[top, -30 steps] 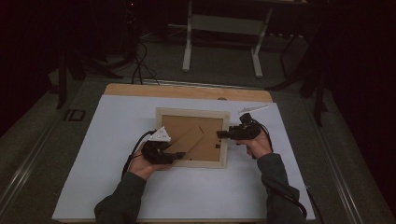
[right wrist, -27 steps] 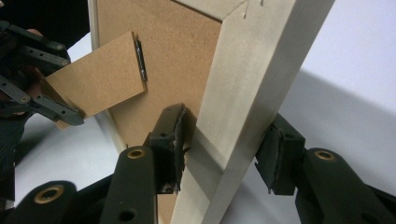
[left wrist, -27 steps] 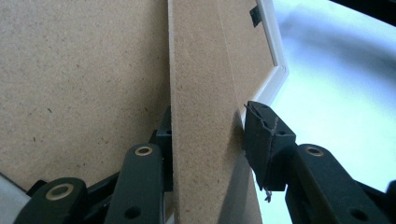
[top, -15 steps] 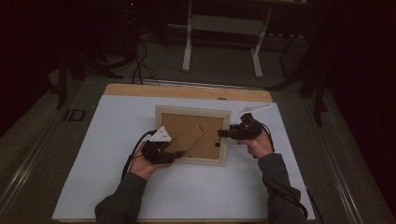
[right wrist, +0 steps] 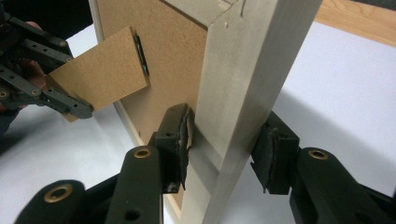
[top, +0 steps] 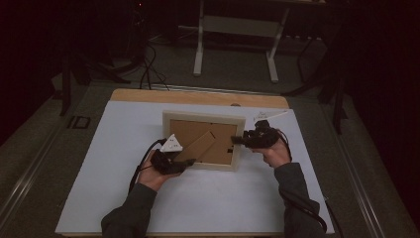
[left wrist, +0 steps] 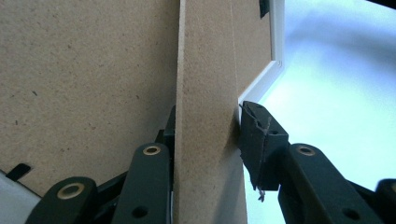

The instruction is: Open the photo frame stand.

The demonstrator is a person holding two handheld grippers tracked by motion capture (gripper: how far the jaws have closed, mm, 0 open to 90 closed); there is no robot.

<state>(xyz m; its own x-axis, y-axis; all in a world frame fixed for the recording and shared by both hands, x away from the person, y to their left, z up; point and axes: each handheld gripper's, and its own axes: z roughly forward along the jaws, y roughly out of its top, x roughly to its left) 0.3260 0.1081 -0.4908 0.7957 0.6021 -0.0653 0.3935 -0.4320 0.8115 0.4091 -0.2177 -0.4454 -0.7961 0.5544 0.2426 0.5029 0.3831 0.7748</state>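
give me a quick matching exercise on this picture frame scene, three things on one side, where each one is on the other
Things:
1. left gripper
2. right gripper
3. picture frame

Places:
a. lying back-up on the white table top
b. jaws either side of the frame's pale wooden side rail
c. jaws either side of the brown stand flap

Pairs: 1-c, 2-b, 3-a

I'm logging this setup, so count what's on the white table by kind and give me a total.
Pale wooden picture frame with brown fibreboard back: 1
Brown fibreboard easel stand hinged to that back: 1
Black two-jaw grippers, left and right: 2
Total: 4
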